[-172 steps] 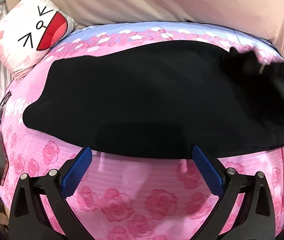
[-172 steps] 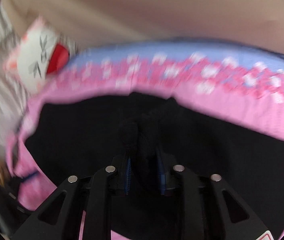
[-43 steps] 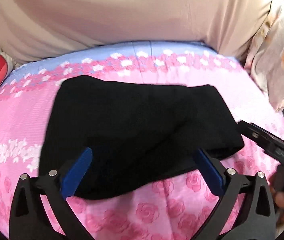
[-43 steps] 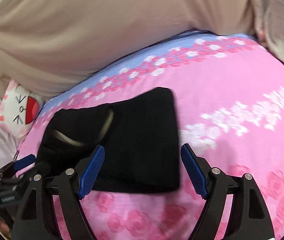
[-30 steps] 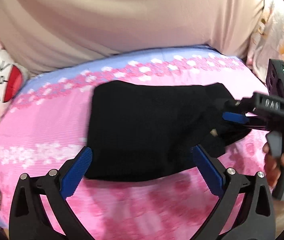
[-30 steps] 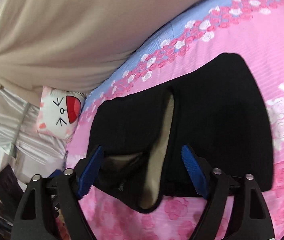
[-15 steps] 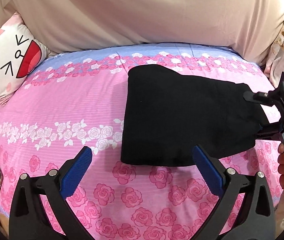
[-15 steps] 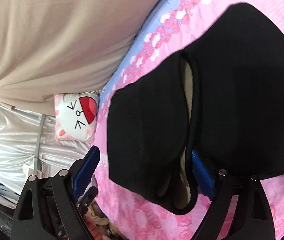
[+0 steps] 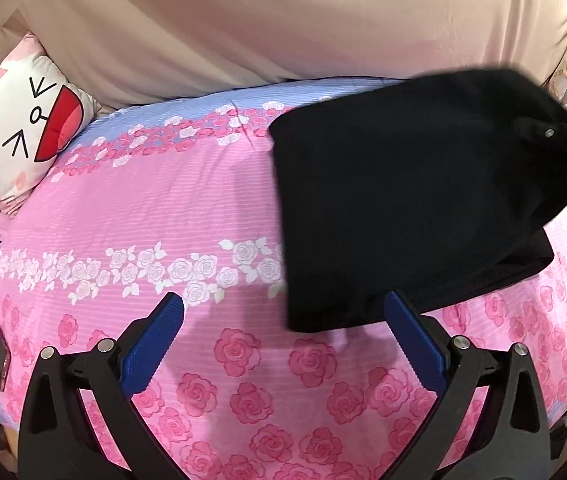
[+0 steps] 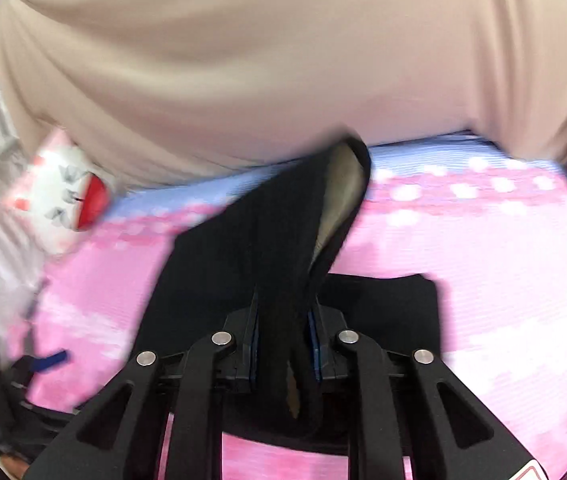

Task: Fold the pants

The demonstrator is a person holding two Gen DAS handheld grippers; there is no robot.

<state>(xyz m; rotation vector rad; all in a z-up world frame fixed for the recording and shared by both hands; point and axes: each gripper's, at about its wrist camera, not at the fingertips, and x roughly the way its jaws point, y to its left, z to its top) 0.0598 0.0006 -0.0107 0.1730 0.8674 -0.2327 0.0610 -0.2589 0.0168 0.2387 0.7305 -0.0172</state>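
Black pants, already folded into a compact stack, sit on the right half of the pink rose-print bedsheet, with their right end lifted off the bed. The right gripper has just been closing and now pinches that bunched end, the pale lining showing above its jaws. The left gripper hovers at the near edge with jaws wide open and nothing between them. Because only 1 end is held, the lower layers could sag or slide out, and the stack could unfold. The cartoon cat pillow lies far left, well apart.
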